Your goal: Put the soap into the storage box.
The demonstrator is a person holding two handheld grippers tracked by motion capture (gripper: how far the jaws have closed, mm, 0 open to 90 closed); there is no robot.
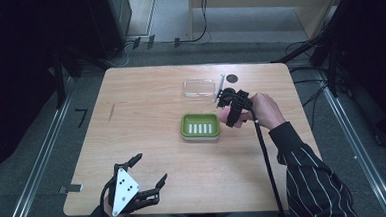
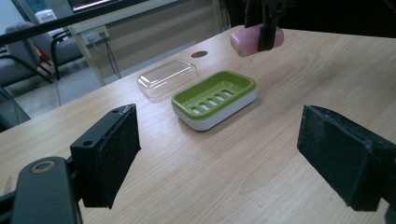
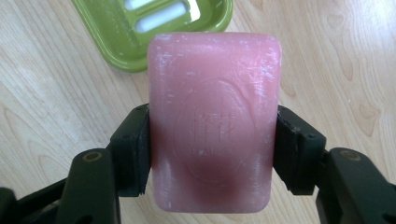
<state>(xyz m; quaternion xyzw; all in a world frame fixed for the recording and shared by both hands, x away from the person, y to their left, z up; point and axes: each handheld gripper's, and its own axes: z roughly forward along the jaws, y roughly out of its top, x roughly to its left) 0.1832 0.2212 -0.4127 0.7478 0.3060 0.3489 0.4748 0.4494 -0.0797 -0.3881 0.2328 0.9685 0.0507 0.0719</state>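
The right gripper (image 3: 215,144) has its jaws pinching a pink soap (image 3: 215,126), one jaw pressed on each long side of the bar. The soap is off the tabletop (image 1: 147,141), held in the air just beside the right end of the green dish (image 1: 200,126). A stamped oval mark with characters shows on the bar's upper face. From the left gripper view the soap (image 2: 247,41) hangs above the wood behind the dish (image 2: 215,98), with a dark jaw crossing its front.

The dish sits near the middle of the tabletop, a green slotted tray in a white base, with nothing in it. A clear lid (image 1: 199,88) lies flat just behind the dish, apart from it, and a small dark round spot (image 1: 232,78) marks the wood to the right of the lid.

The left gripper (image 1: 147,173) rests low at the near left of the tabletop, well apart from the dish, its jaws spread wide and holding nothing
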